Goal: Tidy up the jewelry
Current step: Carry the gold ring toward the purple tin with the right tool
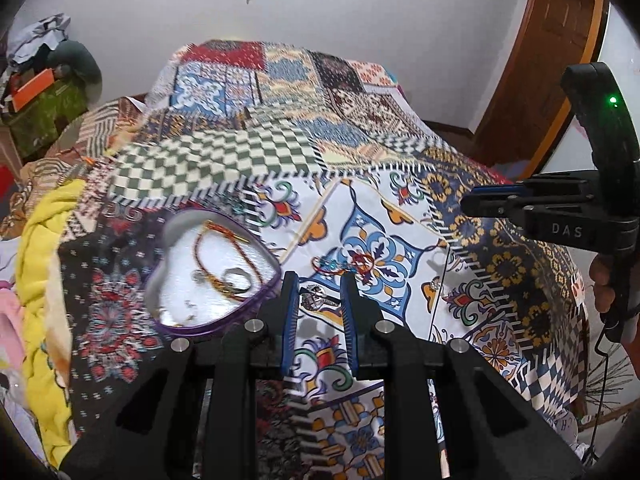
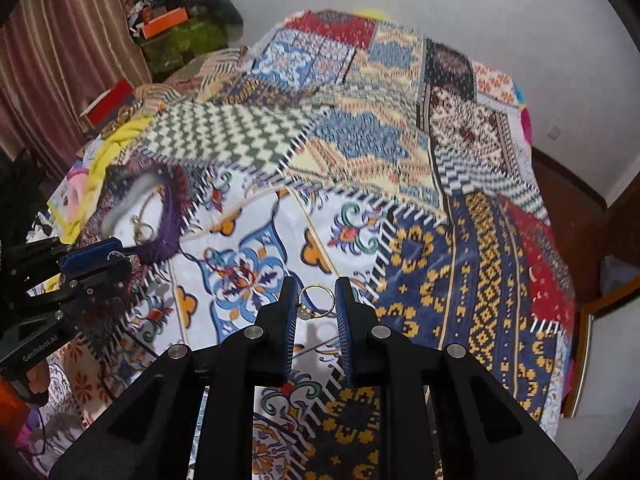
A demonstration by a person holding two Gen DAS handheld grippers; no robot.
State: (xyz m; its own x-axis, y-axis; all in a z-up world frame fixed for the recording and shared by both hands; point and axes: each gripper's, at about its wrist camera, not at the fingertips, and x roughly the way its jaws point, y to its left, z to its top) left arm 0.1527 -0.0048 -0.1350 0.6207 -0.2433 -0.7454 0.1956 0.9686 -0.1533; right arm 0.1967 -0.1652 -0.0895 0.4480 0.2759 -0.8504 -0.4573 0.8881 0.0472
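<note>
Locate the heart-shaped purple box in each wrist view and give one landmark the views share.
Left wrist: the heart-shaped purple box sits left of centre, just left of the left gripper.
Right wrist: the box appears blurred at far left.
Shared landmark: the green-checkered patch beyond it.

Ahead of my grippers I see a patchwork bedspread [image 1: 328, 128], white wall [image 1: 360, 8], wooden door [image 1: 560, 40] right, curtain [image 2: 60, 60] left.
</note>
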